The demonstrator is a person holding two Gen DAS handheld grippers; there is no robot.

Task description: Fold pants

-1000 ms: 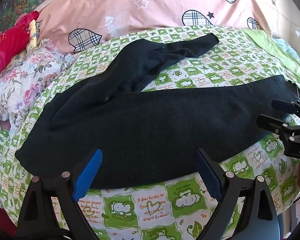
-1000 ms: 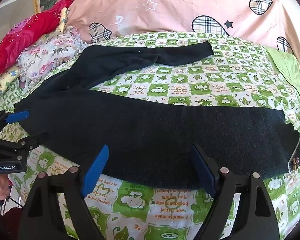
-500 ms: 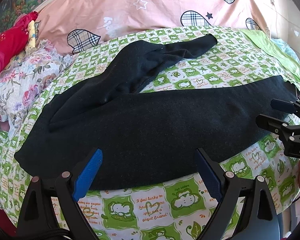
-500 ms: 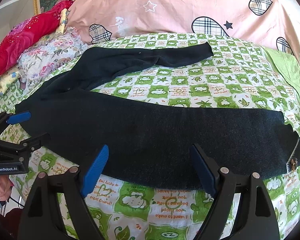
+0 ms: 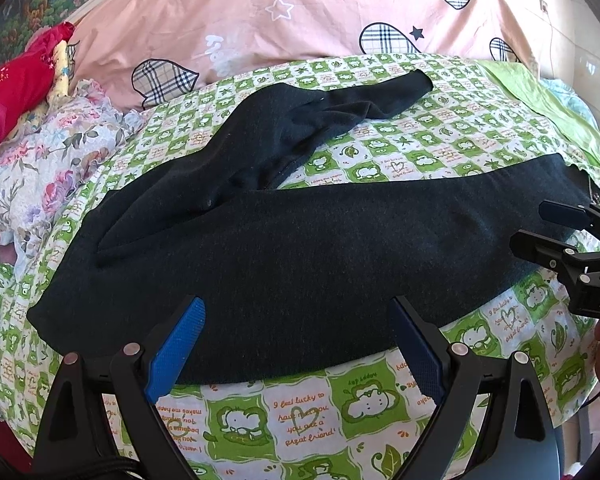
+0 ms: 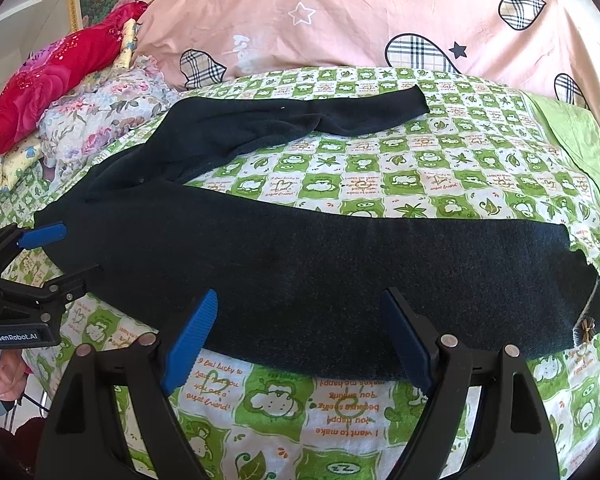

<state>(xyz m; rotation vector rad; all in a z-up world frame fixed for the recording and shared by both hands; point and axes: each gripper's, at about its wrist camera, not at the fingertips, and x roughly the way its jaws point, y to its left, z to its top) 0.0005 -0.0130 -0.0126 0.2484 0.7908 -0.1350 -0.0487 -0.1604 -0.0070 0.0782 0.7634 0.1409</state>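
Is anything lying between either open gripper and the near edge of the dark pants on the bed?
Nothing visible does. The left gripper and right gripper both stand open just short of the pants, with only the green patterned sheet between the fingers and the fabric's near edge.

Black pants [image 5: 300,264] on green-and-white checked sheet [image 5: 440,152]; pink heart-print quilt [image 5: 300,12].

green checked sheet [image 5: 300,412], pink quilt [image 5: 300,12], red cloth [image 6: 52,80]
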